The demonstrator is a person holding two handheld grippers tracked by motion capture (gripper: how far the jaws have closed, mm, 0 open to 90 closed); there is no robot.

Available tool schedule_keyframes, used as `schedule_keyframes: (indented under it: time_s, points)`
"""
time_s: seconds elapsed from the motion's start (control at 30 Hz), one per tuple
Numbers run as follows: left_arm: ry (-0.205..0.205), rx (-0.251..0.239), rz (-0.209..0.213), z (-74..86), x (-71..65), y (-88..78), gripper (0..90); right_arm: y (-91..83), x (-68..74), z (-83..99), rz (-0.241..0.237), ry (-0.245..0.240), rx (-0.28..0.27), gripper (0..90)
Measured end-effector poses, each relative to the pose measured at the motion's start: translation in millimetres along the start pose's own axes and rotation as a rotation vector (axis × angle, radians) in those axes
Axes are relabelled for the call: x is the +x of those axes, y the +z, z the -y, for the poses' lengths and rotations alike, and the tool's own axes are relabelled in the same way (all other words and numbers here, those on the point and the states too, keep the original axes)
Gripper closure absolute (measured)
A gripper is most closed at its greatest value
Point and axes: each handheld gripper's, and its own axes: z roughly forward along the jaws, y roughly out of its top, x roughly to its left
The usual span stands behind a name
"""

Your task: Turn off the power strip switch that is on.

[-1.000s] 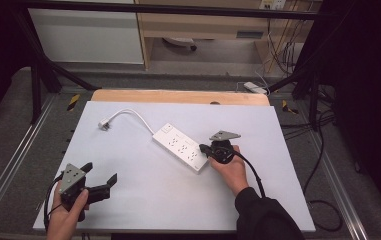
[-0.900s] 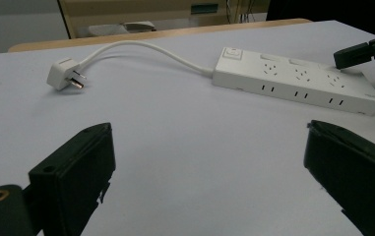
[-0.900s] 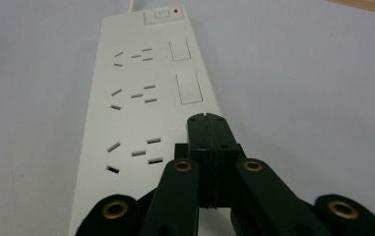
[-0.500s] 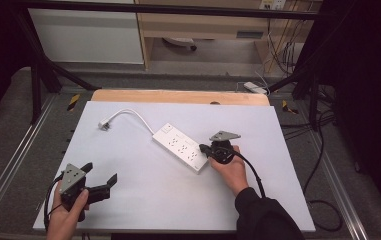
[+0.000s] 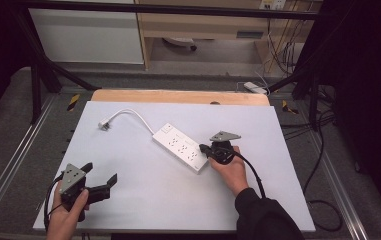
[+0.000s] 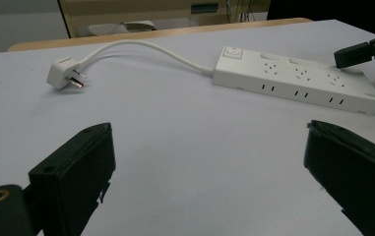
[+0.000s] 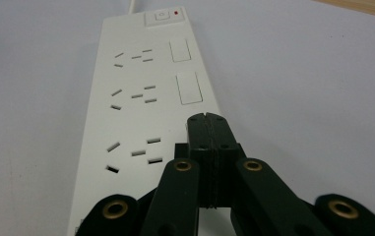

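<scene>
Power strip (image 5: pixel 182 148) lies diagonally, switch end far-left; right hand-held gripper (image 5: pixel 209 149) (jaws pressed together) touches its near end.

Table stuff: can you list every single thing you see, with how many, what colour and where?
power strip: one, white, middle of the table, right gripper's closed tips on its near end
cord: one, white, curving from the strip to the far left
plug: one, white, lying at the cord's end
table: one, pale grey top with a wooden far edge
left gripper: one, black, near left corner, open, holding nothing
right gripper: one, black, shut, at the strip
</scene>
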Motion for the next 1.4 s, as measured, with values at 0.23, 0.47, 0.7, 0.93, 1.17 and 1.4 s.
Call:
schedule_keyframes:
  time_s: [0.23,0.47,0.7,0.93,1.17,1.4]
  points:
    - [0.003,0.002,0.001,0.0,0.2,0.1,5.2,0.0,-0.2,0.6,0.000,-0.001,-0.004,90.0]
    - [0.004,0.002,-0.001,0.0,0.1,-0.1,5.2,0.0,-0.2,0.9,0.000,-0.001,-0.007,90.0]
    - [0.008,0.001,-0.003,0.0,0.3,0.0,5.2,-0.1,-0.3,2.2,-0.001,0.000,-0.017,90.0]
    - [0.007,0.004,-0.001,0.1,0.2,-0.2,5.2,-0.3,-0.3,3.0,-0.001,-0.006,-0.018,90.0]
    - [0.008,0.003,-0.003,0.1,0.2,-0.1,5.2,-1.4,-2.2,6.5,-0.003,-0.001,-0.019,90.0]
    - [0.010,0.004,-0.003,-0.1,0.3,0.0,5.2,-3.1,-4.0,5.9,0.000,0.007,-0.006,90.0]
